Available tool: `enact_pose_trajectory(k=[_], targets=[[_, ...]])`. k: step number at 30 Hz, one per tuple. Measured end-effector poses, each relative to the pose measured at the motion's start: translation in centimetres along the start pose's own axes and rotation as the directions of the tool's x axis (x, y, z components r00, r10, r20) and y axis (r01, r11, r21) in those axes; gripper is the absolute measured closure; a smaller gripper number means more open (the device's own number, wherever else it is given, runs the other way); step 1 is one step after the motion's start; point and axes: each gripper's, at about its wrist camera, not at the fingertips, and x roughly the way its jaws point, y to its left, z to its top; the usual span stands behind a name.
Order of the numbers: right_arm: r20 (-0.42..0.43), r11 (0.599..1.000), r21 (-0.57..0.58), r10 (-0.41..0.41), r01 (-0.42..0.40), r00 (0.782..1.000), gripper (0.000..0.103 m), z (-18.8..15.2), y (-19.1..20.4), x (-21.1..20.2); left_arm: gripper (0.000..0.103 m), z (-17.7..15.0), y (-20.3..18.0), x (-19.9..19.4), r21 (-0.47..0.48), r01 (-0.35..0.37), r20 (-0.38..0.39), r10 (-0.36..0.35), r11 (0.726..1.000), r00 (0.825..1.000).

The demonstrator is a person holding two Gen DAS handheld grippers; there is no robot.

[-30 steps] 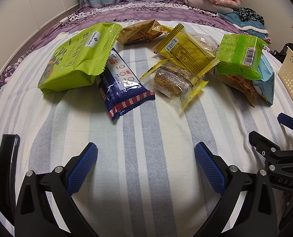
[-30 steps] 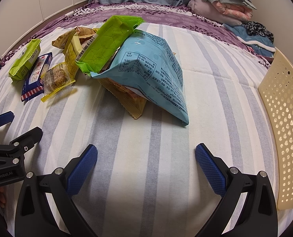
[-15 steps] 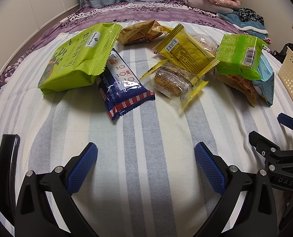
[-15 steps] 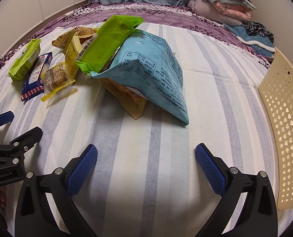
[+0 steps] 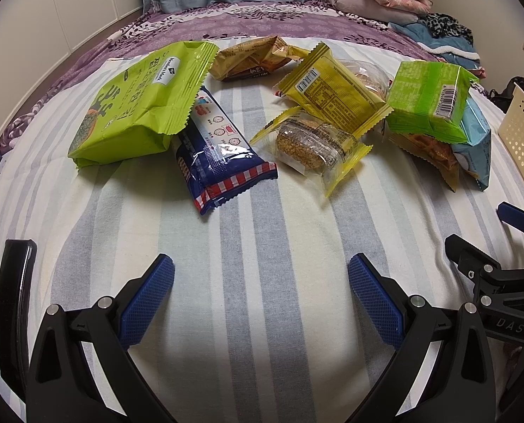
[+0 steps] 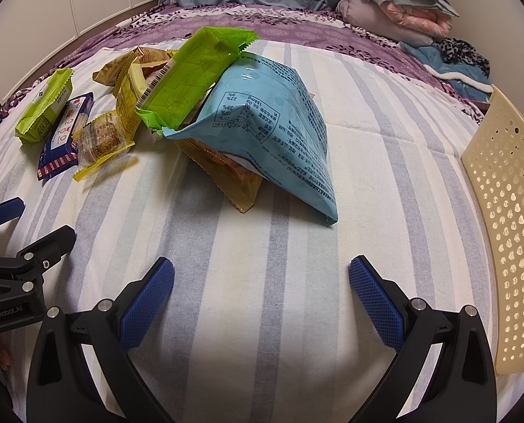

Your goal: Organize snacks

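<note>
Several snack packs lie on a striped bed sheet [image 5: 262,246]. In the left wrist view: a green bag [image 5: 135,105], a navy biscuit pack [image 5: 219,151], a clear yellow-edged cake pack [image 5: 311,144], a yellow pack [image 5: 336,95], a brown pack [image 5: 251,58] and a lime pack [image 5: 427,100]. In the right wrist view a light blue bag [image 6: 272,130] lies on an orange pack [image 6: 226,172], with the lime pack [image 6: 191,77] leaning on it. My left gripper [image 5: 261,299] is open and empty, short of the snacks. My right gripper [image 6: 262,299] is open and empty, near the blue bag.
A cream perforated plastic basket [image 6: 505,211] stands at the right edge; it also shows in the left wrist view [image 5: 523,144]. A purple patterned blanket [image 6: 244,24] and folded clothes [image 6: 403,7] lie at the back. A dark strap [image 5: 15,317] sits at the left.
</note>
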Motion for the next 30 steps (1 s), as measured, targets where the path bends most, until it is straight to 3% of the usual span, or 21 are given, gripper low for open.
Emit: enact_pose_trajectory(k=[13, 20, 30], targets=[[0.011, 1.0, 0.008, 0.017, -0.017, 1.0, 0.005, -0.2, -0.2, -0.5, 0.002, 0.0, 0.3, -0.8, 0.002, 0.008, 0.013, -0.008, 1.0, 1.0], [0.047, 0.985, 0.091, 0.141, -0.145, 0.989, 0.005, -1.0, -1.7, -2.5, 0.002, -0.3, 2.2, -3.1, -0.018, 0.014, 0.066, -0.013, 1.0, 0.998], [0.142, 0.97, 0.13, 0.188, -0.206, 0.972, 0.005, 1.8, -3.4, -4.6, 0.002, 3.2, 7.7, -4.5, -0.117, 0.073, 0.138, -0.056, 0.99, 0.989]])
